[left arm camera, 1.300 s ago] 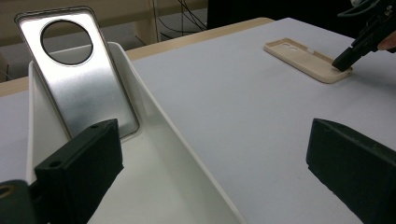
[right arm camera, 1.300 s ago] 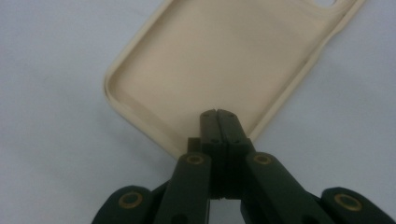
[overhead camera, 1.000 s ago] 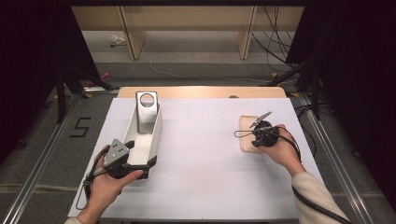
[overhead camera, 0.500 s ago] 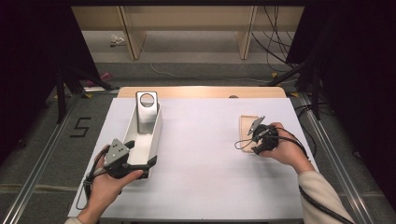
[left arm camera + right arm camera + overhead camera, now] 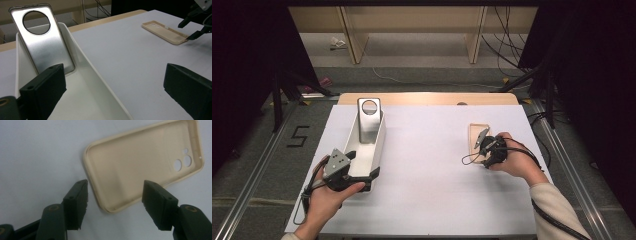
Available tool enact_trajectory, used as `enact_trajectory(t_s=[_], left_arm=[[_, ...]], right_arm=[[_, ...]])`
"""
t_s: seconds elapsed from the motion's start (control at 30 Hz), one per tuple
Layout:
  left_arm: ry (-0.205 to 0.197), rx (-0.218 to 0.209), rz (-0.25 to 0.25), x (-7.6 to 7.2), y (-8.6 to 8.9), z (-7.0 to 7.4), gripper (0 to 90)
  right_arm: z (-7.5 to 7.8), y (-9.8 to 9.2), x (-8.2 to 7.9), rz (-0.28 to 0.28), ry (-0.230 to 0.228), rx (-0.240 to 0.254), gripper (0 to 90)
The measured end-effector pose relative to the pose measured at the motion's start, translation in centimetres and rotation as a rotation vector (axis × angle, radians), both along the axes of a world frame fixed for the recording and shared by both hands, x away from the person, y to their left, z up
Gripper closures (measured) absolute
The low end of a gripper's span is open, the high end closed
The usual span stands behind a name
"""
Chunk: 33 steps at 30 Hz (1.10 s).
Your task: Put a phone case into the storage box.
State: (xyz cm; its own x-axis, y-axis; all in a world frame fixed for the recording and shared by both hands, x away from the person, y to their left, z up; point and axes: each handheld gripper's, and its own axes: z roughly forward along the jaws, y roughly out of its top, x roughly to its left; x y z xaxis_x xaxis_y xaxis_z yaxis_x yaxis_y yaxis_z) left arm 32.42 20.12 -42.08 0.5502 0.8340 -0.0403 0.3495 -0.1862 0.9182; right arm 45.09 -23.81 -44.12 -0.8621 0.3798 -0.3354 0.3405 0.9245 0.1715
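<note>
Spreading wider since a second ago, my right gripper's (image 5: 113, 203) unclenched fingers (image 5: 76, 203) now straddle the near corner of the beige soft plastic phone case (image 5: 140, 170) lying flat on the white surface (image 5: 427, 165); I'd clench squarely on that rim, left gripper (image 5: 112, 92) gaping beside the white tray (image 5: 82, 82).

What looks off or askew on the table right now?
Nothing stands out. The beige phone case lies flat, hollow side up, intact, by the open right gripper. The silver phone leans upright in the white tray.

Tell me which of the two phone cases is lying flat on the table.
The beige phone case by the right claw lies flat, hollow side up. The silver phone case leans upright inside the white tray.
</note>
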Motion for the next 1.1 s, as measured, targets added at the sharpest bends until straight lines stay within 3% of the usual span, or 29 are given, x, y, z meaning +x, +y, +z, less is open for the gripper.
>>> enact_trajectory(t_s=[0.3, 0.47, 1.1], left_arm=[[0.001, -0.001, 0.000, 0.0, 0.0, 0.0, 3.8], [0.002, -0.002, -0.003, 0.0, 0.0, -0.1, 3.8], [0.007, 0.002, -0.009, 0.0, -0.1, -0.1, 3.7]], right_arm=[[-0.5, 1.5, 0.0, 0.070, 0.001, -0.106, 41.8], [-0.7, 1.6, 0.1, 0.093, 0.005, -0.140, 43.1], [-1.4, 1.8, 0.3, 0.147, 0.021, -0.172, 53.1]])
